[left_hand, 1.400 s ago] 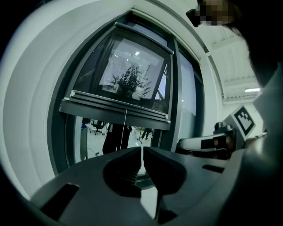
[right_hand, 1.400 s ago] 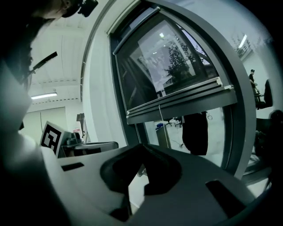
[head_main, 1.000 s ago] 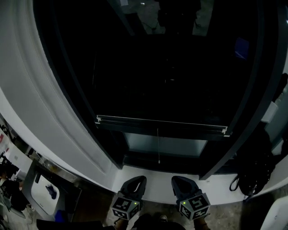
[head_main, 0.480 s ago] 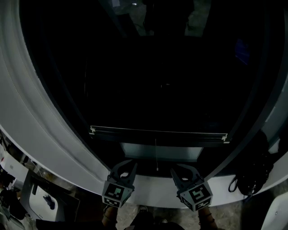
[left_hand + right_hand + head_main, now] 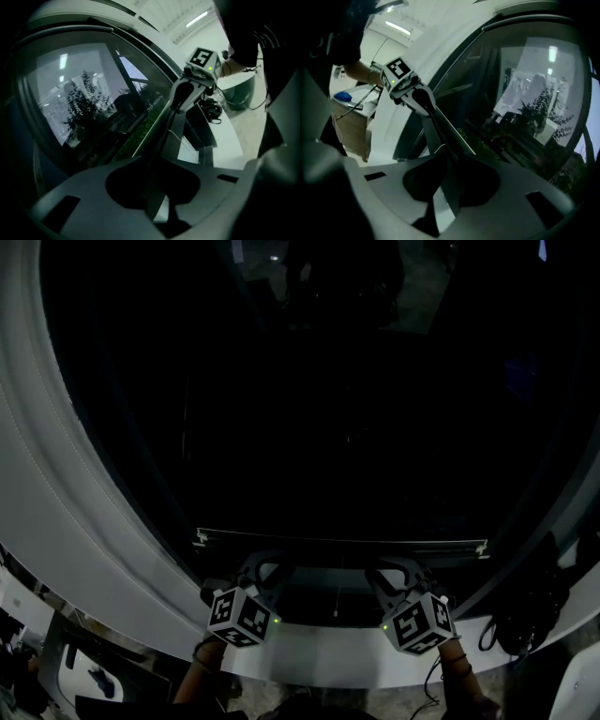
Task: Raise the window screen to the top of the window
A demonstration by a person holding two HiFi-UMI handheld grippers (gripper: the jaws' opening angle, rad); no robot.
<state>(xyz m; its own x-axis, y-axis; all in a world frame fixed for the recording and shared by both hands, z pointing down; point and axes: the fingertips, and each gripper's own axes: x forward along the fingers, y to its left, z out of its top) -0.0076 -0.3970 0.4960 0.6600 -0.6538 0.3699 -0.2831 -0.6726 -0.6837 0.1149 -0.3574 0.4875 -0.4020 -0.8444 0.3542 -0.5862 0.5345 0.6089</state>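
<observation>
The window screen's bottom bar (image 5: 342, 542) runs level across the dark window, low in the head view. My left gripper (image 5: 265, 564) reaches up to the bar's left part and my right gripper (image 5: 399, 567) to its right part. In the left gripper view the bar (image 5: 165, 129) passes between the left gripper's (image 5: 154, 161) jaws, which close on it. The right gripper view shows the same: the bar (image 5: 446, 125) is pinched in the right gripper (image 5: 452, 161). A thin pull cord (image 5: 335, 604) hangs from the bar's middle.
A white sill (image 5: 328, 650) lies just below the grippers. A wide white frame (image 5: 56, 521) curves up the left side. A dark bag (image 5: 536, 607) sits on the sill at the right. A desk with a blue thing (image 5: 342, 96) stands behind the left gripper.
Both grippers rose from the sill to the screen's bar, opened on the way, and now close on it. The view has tilted, so the bar sits lower in the picture.
</observation>
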